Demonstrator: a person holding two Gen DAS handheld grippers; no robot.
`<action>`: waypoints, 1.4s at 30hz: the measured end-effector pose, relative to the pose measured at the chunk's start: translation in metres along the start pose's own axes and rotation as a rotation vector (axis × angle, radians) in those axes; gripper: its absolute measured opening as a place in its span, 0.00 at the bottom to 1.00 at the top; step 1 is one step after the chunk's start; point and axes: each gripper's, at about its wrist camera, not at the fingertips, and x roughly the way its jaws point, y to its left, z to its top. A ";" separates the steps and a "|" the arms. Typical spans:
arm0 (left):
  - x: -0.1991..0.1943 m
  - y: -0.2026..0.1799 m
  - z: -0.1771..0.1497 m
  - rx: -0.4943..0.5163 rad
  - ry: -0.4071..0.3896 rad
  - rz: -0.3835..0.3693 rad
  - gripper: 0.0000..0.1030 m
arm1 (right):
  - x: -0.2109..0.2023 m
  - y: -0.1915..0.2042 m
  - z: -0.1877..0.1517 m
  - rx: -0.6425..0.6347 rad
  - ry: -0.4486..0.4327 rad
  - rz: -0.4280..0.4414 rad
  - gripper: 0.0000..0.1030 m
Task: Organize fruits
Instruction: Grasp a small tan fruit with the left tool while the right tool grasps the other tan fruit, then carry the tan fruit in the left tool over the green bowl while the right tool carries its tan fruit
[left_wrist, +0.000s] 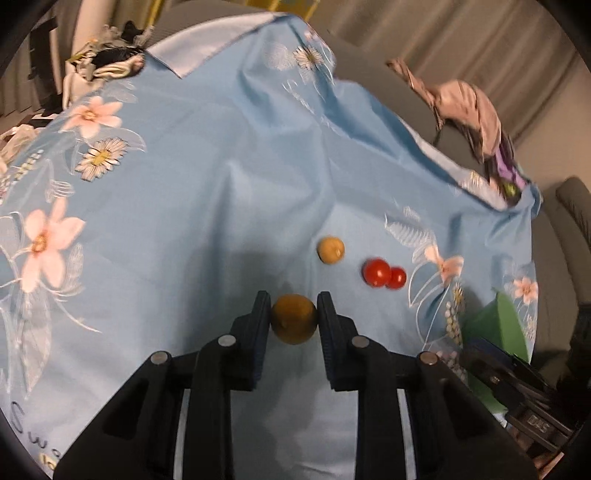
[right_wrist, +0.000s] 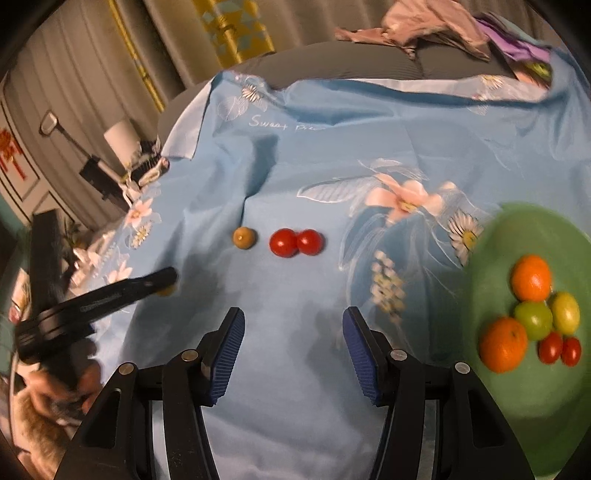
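Note:
My left gripper (left_wrist: 293, 308) is shut on a round yellow-brown fruit (left_wrist: 293, 324), held just above the blue flowered cloth (left_wrist: 207, 192). Beyond it on the cloth lie a second small yellow-brown fruit (left_wrist: 331, 250) and two touching red cherry tomatoes (left_wrist: 376, 272). In the right wrist view the same small fruit (right_wrist: 243, 237) and tomatoes (right_wrist: 283, 242) lie ahead of my right gripper (right_wrist: 293, 325), which stands open and empty over the cloth. The left gripper (right_wrist: 162, 282) shows at the left there. A green plate (right_wrist: 517, 391) at the right holds two oranges (right_wrist: 503, 344), green and yellow fruits and two tomatoes.
Crumpled pinkish and purple cloths (left_wrist: 469, 107) lie on the grey sofa back (right_wrist: 351, 62) behind the blue cloth. A corner of the green plate (left_wrist: 502, 325) and the other gripper's dark body (left_wrist: 517, 387) sit at the lower right of the left wrist view. A hand (right_wrist: 74, 391) holds the left gripper.

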 end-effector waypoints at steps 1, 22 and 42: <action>-0.003 0.002 0.001 -0.012 -0.009 0.003 0.25 | 0.006 0.008 0.008 -0.009 0.008 0.006 0.55; -0.024 -0.009 0.005 0.007 -0.036 -0.062 0.25 | 0.156 0.063 0.069 0.004 0.205 -0.159 0.27; -0.030 -0.045 -0.011 0.101 -0.006 -0.132 0.25 | 0.004 0.013 0.014 0.085 -0.030 -0.020 0.27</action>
